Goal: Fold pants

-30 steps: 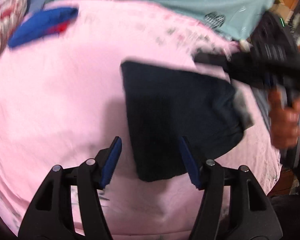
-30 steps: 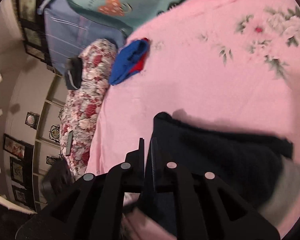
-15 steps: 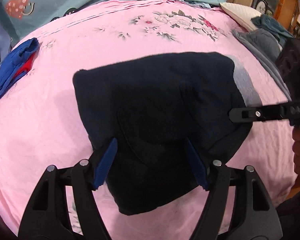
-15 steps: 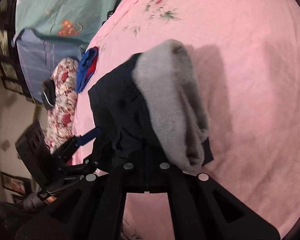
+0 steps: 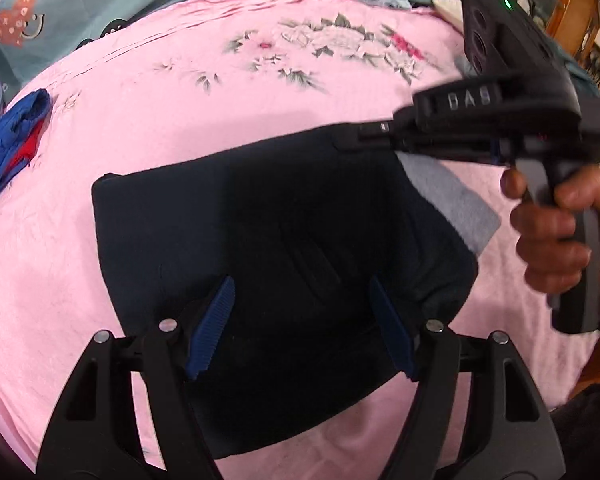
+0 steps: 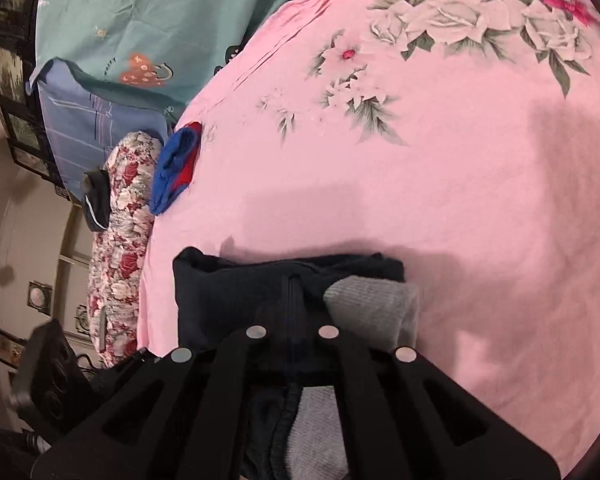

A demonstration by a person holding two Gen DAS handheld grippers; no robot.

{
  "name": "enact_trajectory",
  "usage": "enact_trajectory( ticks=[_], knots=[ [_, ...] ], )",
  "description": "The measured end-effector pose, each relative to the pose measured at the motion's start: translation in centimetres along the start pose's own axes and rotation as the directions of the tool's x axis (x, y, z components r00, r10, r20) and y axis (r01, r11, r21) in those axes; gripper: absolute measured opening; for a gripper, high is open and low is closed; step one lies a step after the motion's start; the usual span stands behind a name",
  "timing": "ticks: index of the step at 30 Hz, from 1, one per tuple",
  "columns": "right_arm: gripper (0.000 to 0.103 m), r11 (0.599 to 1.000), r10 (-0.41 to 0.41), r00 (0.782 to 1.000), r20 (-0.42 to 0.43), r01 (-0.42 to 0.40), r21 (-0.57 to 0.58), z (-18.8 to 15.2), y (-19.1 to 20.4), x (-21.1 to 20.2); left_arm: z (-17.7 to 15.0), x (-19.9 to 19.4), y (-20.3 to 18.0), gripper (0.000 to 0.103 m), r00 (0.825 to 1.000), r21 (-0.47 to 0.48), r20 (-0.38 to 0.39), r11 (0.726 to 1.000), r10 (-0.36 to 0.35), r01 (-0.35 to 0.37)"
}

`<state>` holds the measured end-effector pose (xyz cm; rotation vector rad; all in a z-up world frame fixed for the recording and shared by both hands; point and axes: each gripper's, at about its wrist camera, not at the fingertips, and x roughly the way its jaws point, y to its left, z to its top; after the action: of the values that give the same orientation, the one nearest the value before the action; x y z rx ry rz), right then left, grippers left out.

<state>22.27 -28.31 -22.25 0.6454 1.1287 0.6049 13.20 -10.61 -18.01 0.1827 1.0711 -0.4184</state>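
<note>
The dark navy pants (image 5: 268,232) lie folded into a compact bundle on the pink floral bedsheet (image 5: 172,92), with grey lining (image 5: 452,200) showing at the right edge. My left gripper (image 5: 302,324) is open, its blue pads (image 5: 214,324) spread just above the bundle's near part. My right gripper (image 5: 352,142) reaches in from the right with its jaws together at the bundle's far edge. In the right wrist view the pants (image 6: 236,284) and grey lining (image 6: 372,304) sit pinched between the shut fingers (image 6: 292,320).
A blue and red folded garment (image 5: 12,152) lies at the sheet's left edge; it also shows in the right wrist view (image 6: 176,168). A floral pillow (image 6: 120,248) and a teal quilt (image 6: 140,20) lie beyond. A person's hand (image 5: 560,232) holds the right gripper.
The right gripper has swung with the pants edge across to the bundle's far side. The left gripper stays open and has come closer over the bundle.
</note>
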Motion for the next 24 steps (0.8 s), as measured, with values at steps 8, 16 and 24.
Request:
enact_trajectory(
  ticks=[8,16,24],
  knots=[
    [0.044,0.997,0.074,0.996,0.051,-0.072,-0.038,-0.7,3.1,-6.4,1.4,-1.3,-0.5,0.072,0.999,-0.014,-0.021,1.0,0.027,-0.027],
    [0.044,0.993,0.096,0.992,0.086,-0.09,-0.072,-3.1,2.4,-10.9,3.2,-3.7,-2.6,0.073,0.998,0.012,0.061,1.0,0.001,-0.002],
    [0.044,0.997,-0.055,0.996,-0.071,0.051,-0.059,-6.9,-0.1,-7.3,0.7,1.2,-4.9,0.076,0.997,0.064,-0.046,0.996,0.058,-0.055]
  ],
)
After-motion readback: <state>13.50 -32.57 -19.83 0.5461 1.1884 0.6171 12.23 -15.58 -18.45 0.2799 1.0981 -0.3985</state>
